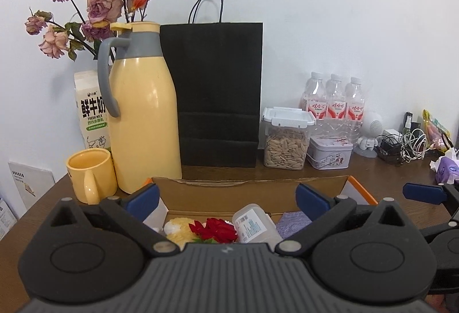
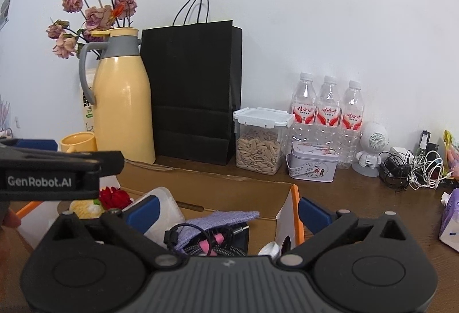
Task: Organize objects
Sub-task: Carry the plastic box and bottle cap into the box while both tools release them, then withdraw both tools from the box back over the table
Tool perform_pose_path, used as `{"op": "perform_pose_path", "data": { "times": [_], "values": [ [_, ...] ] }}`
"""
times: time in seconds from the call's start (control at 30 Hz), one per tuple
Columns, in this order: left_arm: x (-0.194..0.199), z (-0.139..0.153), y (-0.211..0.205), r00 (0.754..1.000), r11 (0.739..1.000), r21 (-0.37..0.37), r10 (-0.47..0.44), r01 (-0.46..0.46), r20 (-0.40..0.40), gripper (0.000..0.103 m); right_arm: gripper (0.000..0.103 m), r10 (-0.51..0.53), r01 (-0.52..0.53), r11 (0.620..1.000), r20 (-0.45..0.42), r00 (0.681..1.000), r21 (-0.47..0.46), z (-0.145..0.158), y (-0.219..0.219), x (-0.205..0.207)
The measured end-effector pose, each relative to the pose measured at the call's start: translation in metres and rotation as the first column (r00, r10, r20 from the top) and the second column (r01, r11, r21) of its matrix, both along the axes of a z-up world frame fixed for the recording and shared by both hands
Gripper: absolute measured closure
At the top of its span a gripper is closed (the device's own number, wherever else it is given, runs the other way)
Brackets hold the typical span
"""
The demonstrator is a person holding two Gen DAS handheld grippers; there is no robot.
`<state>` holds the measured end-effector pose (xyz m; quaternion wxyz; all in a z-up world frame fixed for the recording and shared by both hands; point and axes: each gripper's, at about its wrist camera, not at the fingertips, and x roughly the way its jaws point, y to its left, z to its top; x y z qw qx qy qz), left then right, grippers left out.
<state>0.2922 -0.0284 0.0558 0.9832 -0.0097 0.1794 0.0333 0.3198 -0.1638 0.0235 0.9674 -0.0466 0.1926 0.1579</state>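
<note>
Grippers spread wide above an open cardboard box (image 1: 252,192) on a brown table (image 1: 373,172).

Both the left gripper (image 1: 228,199) and the right gripper (image 2: 228,211) had their blue-padded jaws fully apart with nothing pinched between them, each hovering over the box, which sat at the table's near edge. Inside lay a red flower (image 1: 219,228) touching a yellow-and-white knitted piece (image 1: 179,230), a clear plastic bottle (image 1: 255,225) on its side just beside them, and a purple pouch (image 2: 218,222) with dark cables (image 2: 212,247) spilling from it toward the right end. Behind the box stood a yellow thermos jug (image 1: 143,112), a yellow mug (image 1: 90,179), a black paper bag (image 1: 218,95), a seed container (image 1: 287,141), a small tin (image 1: 330,152) and three water bottles (image 1: 334,101).
</note>
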Motion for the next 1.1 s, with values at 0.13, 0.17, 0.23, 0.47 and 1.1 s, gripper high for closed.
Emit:
{"op": "perform_pose_path", "data": {
  "times": [0.13,0.17,0.23,0.47,1.1],
  "values": [
    [-0.015,0.003,0.003,1.000,1.000,0.001,0.002,-0.002,0.007,0.000,0.000,0.006,-0.006,1.000,0.005,1.000,-0.007,0.002,-0.001,-0.013],
    [-0.019,0.003,0.005,1.000,1.000,0.003,-0.001,0.001,0.008,0.000,0.000,0.006,-0.006,1.000,0.007,1.000,-0.007,0.003,-0.002,-0.017],
    [-0.027,0.003,0.007,1.000,1.000,0.010,-0.003,0.003,0.005,0.000,0.000,0.006,-0.006,1.000,0.008,1.000,-0.006,0.003,-0.004,-0.024],
    [-0.053,0.004,0.020,1.000,1.000,0.012,0.002,-0.002,-0.010,0.000,0.000,-0.004,0.004,1.000,0.002,1.000,-0.007,0.003,-0.013,-0.050],
    [-0.108,-0.031,0.044,0.990,0.999,0.052,-0.009,0.016,-0.137,0.000,0.000,0.010,-0.019,0.997,-0.113,0.994,-0.074,-0.038,-0.025,-0.109]
  ]
}}
